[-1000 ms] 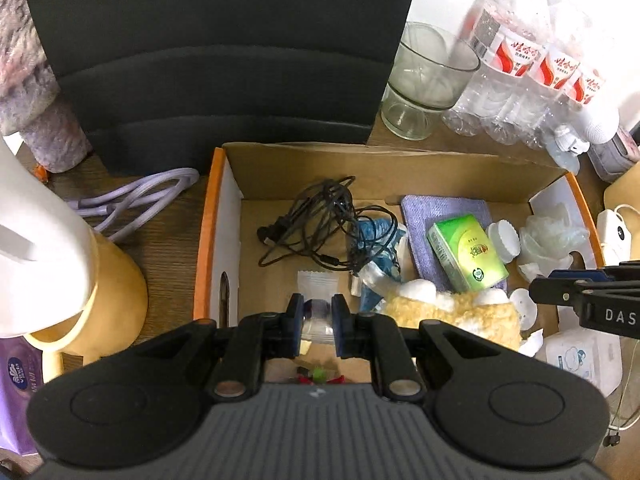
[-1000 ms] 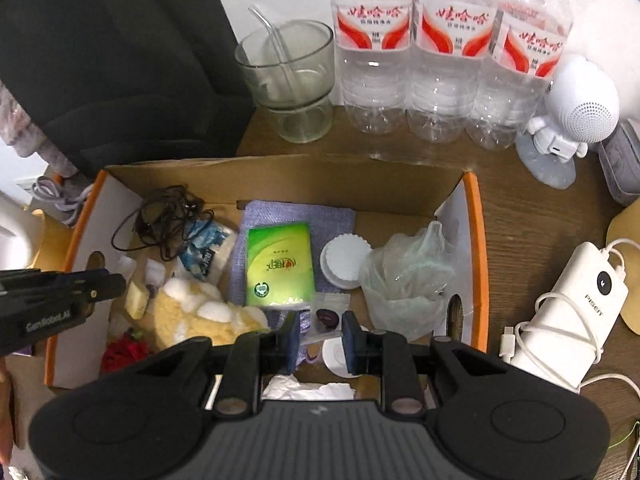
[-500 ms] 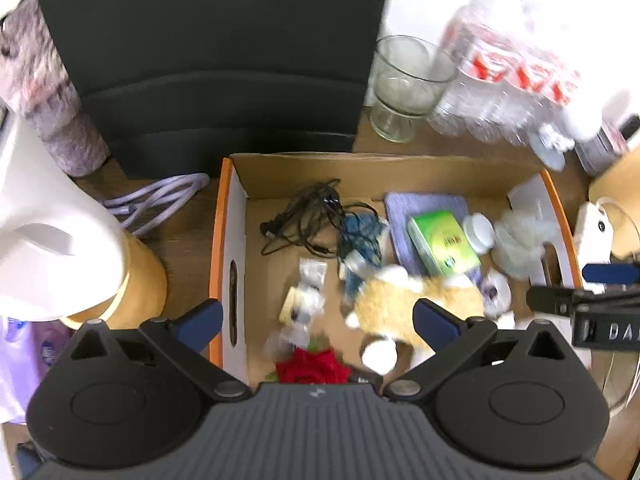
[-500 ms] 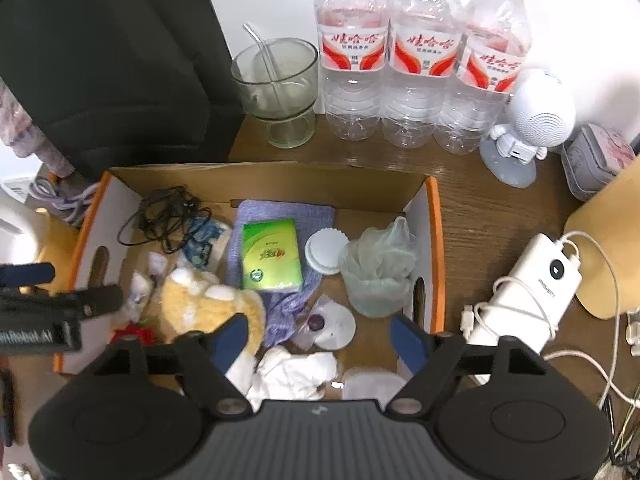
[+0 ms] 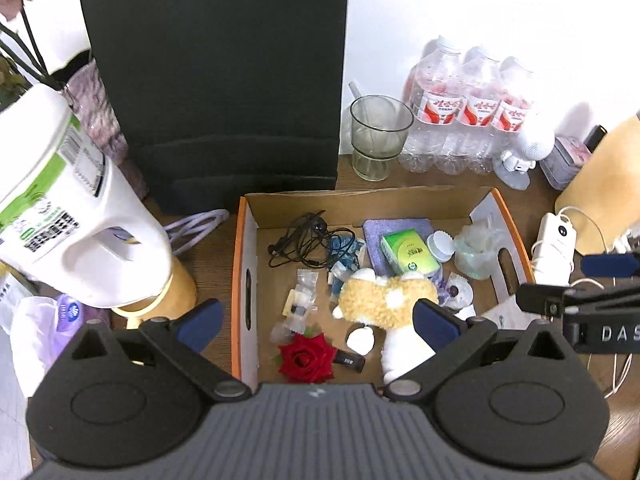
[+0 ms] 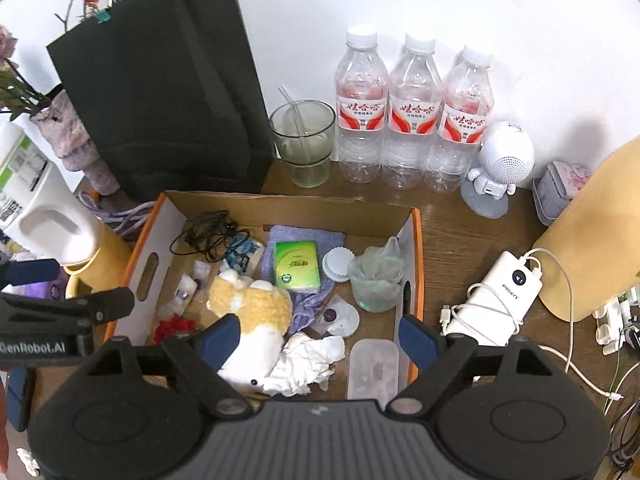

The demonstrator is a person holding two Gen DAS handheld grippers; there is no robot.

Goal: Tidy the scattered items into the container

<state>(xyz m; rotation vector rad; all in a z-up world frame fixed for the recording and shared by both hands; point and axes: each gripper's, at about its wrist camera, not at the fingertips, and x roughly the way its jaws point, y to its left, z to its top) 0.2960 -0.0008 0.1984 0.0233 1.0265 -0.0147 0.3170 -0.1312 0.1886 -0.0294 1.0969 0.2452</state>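
Observation:
The cardboard box [image 5: 244,280] with orange edges holds a plush toy [image 5: 384,300], a red rose [image 5: 306,358], a green carton [image 5: 408,254], black earphones [image 5: 300,240] and small clear packets [image 5: 302,300]. My left gripper [image 5: 316,320] hangs open above the box's near left part with nothing between its fingers. The right wrist view shows the same box [image 6: 416,264], with a crumpled tissue [image 6: 308,360], a clear case [image 6: 372,368] and a round sachet [image 6: 336,314]. My right gripper [image 6: 319,338] is above them, its jaws opening and empty.
Behind the box stand a black paper bag [image 6: 168,92], a glass [image 6: 304,140], three water bottles [image 6: 416,120] and a white robot speaker [image 6: 500,164]. A power bank [image 6: 500,292] with cables lies to the right. A white jug [image 5: 68,208] and a purple cable [image 5: 196,224] are to the left.
Both grippers have gone from shut to wide open and have risen away from the box. The small packet from the left and the round sachet from the right now lie in the box.

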